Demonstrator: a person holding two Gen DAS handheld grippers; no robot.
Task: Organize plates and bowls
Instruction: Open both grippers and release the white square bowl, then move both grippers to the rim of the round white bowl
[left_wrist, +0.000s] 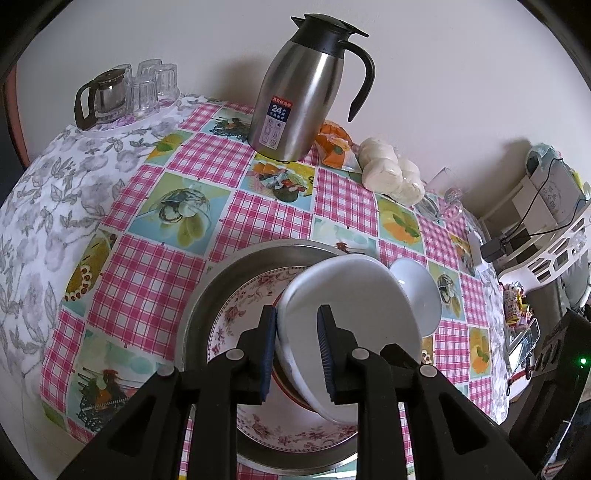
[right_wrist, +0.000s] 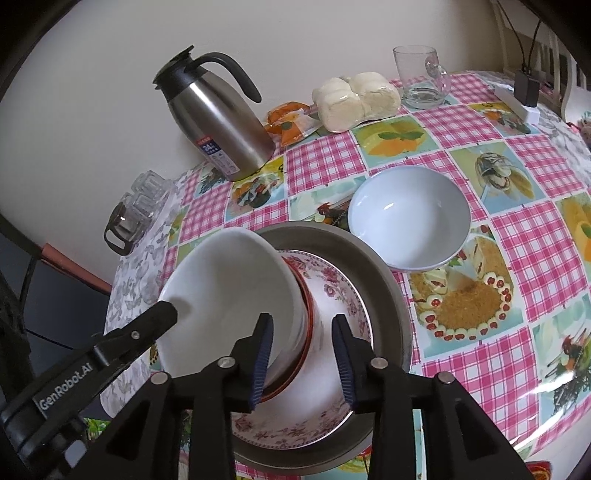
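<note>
Two grippers angled down | left gripper (left_wrist: 297, 354) jaws pinching tilted white bowl (left_wrist: 351, 314) | right gripper (right_wrist: 303, 358) jaws spread

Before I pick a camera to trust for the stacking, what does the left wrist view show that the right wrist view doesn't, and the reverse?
Left wrist only: the left gripper from behind, its pads clamped on the rim of the tilted white bowl, and a white shelf unit past the table's edge.

Right wrist only: the right gripper, its pads apart astride the bowl's red-ringed foot, and a cake picture on the tablecloth.

Both: the floral plate in the metal pan, the pale blue bowl, steel jug, wrapped buns and glass mug.
</note>
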